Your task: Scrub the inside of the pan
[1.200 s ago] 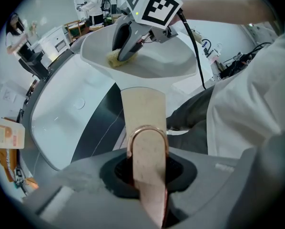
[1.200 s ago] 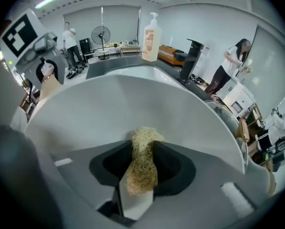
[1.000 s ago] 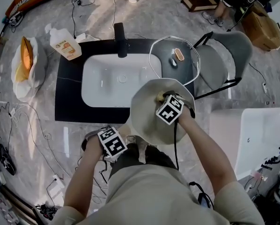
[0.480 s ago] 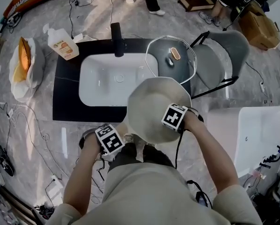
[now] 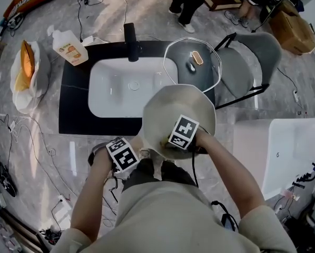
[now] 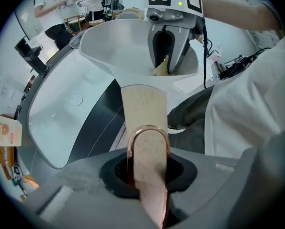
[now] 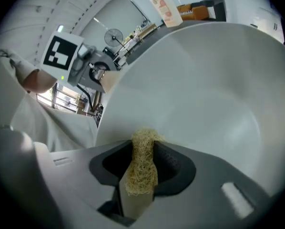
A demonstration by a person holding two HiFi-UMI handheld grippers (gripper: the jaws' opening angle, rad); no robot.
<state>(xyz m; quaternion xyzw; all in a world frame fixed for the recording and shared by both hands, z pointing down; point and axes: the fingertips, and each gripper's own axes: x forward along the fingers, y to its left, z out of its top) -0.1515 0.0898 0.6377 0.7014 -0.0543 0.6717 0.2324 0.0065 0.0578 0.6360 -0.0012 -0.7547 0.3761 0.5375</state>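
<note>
A cream pan (image 5: pixel 178 107) is held up over the near edge of the sink counter. Its pale wooden handle (image 6: pixel 143 120), fitted with a copper ring, sits between the jaws of my left gripper (image 6: pixel 145 178), which is shut on it. My left gripper (image 5: pixel 127 157) shows at the pan's near left in the head view. My right gripper (image 5: pixel 176 137) is inside the pan near its near rim. It is shut on a straw-coloured loofah scrubber (image 7: pixel 142 159) that presses against the pan's smooth inner wall (image 7: pixel 204 94). The scrubber (image 6: pixel 160 69) also shows in the left gripper view.
A white sink (image 5: pixel 128 88) is set in a black counter (image 5: pixel 73 107) with a black faucet (image 5: pixel 131 42). A soap bottle (image 5: pixel 70 47) stands at the back left and a glass lid (image 5: pixel 170 67) lies at the right. A grey chair (image 5: pixel 247 67) and a white box (image 5: pixel 278 152) stand to the right.
My right gripper has slid with the scrubber from the pan's right rim leftward to its near side. The left gripper keeps its hold on the handle, nearly still.
</note>
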